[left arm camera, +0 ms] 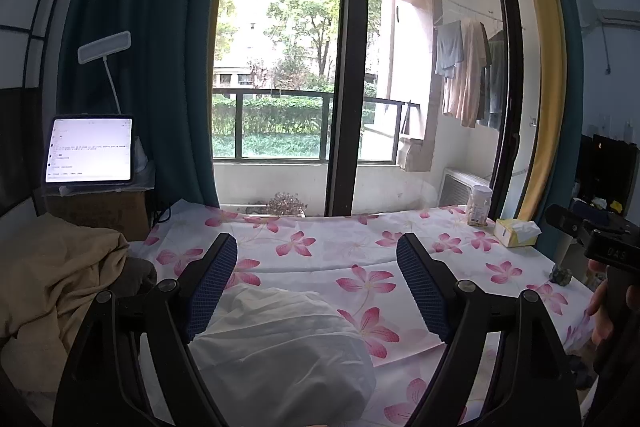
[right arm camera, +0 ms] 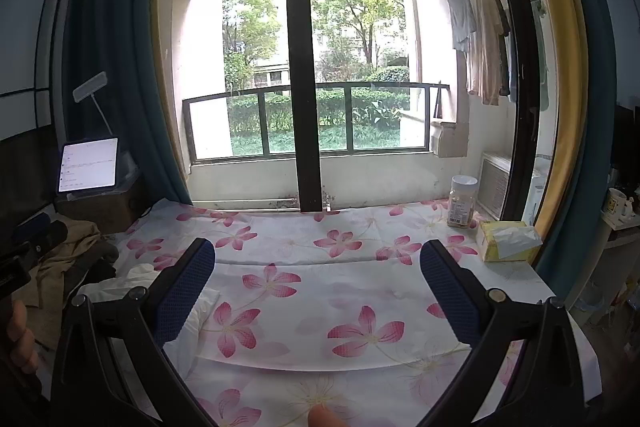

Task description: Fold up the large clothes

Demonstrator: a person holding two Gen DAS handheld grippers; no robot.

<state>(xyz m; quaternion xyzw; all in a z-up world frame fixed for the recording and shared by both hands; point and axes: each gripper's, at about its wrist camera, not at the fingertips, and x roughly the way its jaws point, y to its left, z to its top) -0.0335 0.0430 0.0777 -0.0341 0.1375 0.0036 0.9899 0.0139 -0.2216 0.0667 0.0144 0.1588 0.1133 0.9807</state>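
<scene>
Left wrist view: both tongs (left arm camera: 316, 283) released above a bunched white garment (left arm camera: 280, 351) at the tabletop's (left arm camera: 320, 251) near-left edge; a shallow grab could slip.

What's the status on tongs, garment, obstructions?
Left tongs open, above white garment, not gripping. Right tongs open, empty, over floral sheet. Garment bunched, unfolded, at the sheet's near-left. Jar and tissue box far right, clear of work.

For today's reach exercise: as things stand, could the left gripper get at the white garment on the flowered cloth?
Probably yes: the left gripper is open, the white garment lies just below and between its fingers, and nothing sits between them.
</scene>
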